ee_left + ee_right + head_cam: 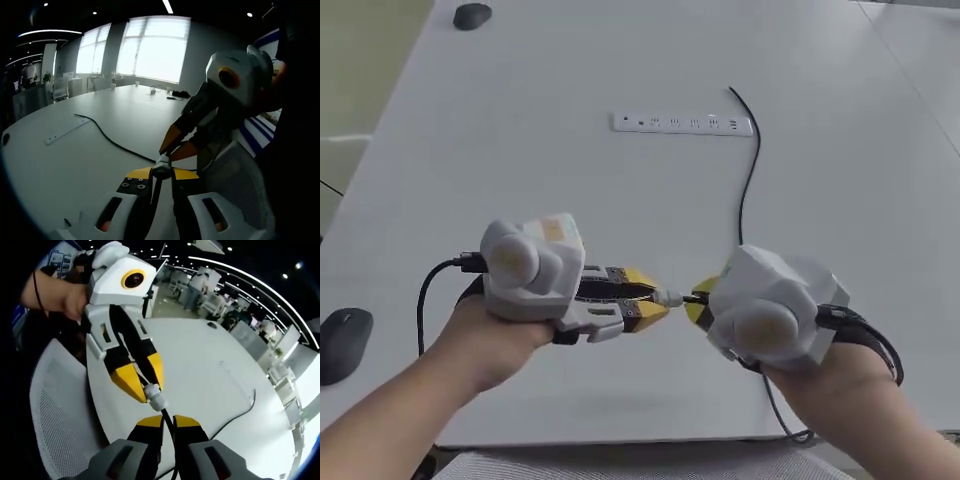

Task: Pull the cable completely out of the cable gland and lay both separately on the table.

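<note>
The left gripper (pixel 655 303) pinches the white cable gland (pixel 667 298) at its tips; the right gripper (pixel 698 300), facing it, appears pressed together on the cable (pixel 171 440) just beside the gland. Both hang above the near edge of the surface (pixel 570 180), the cable axis running along that edge, with bare surface on either side and the power strip (pixel 685 123) well apart.

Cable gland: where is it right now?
Centre of the head view, above the near side of the table: the cable gland is pinched by the left gripper, with the right gripper gripping the cable right beside it.
</note>
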{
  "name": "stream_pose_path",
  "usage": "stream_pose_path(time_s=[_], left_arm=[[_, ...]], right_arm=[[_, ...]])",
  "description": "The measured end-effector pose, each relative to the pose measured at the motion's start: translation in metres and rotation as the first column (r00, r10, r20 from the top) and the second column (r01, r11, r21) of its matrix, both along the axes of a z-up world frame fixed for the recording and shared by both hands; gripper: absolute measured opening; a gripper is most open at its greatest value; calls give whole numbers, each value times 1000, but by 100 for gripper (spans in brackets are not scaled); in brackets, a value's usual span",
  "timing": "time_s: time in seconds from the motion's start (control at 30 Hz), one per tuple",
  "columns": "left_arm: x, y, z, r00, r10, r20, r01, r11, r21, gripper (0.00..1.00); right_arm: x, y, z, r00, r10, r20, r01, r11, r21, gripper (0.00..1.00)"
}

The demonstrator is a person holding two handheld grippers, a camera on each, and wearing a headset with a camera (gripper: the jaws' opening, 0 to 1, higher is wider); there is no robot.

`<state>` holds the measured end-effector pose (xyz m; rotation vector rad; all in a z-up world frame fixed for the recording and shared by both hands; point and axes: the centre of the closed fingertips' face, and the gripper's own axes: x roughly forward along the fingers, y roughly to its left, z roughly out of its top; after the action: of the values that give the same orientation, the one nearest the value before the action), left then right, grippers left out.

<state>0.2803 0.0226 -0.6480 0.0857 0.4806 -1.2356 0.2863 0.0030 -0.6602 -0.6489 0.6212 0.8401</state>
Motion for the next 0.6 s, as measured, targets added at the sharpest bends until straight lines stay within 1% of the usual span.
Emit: stream_pose_path(time_s=[0.07, 0.13, 0.37, 0.5, 0.6], left_arm=[[0, -1, 1, 1000, -2, 11, 2, 1000, 2, 15], [1, 0, 2, 1000, -1, 22, 1, 1000, 6, 15], [3, 1, 3, 1000, 7, 28, -8, 1000, 7, 15], [2, 1, 4, 999, 9, 33, -10, 1000, 8, 15], [2, 1, 4, 999, 10, 34, -11, 1000, 10, 15]], right_arm=[[0, -1, 0, 1000, -26, -16, 27, 1000, 16, 1], [0, -4, -1, 999, -37, -15, 37, 999, 7, 1], [3, -12, -5, 993, -106, -46, 108, 993, 52, 0], [3, -16, -8, 990, -132, -56, 135, 989, 62, 0], [3, -22, -12, 983, -170, -71, 175, 982, 66, 0]])
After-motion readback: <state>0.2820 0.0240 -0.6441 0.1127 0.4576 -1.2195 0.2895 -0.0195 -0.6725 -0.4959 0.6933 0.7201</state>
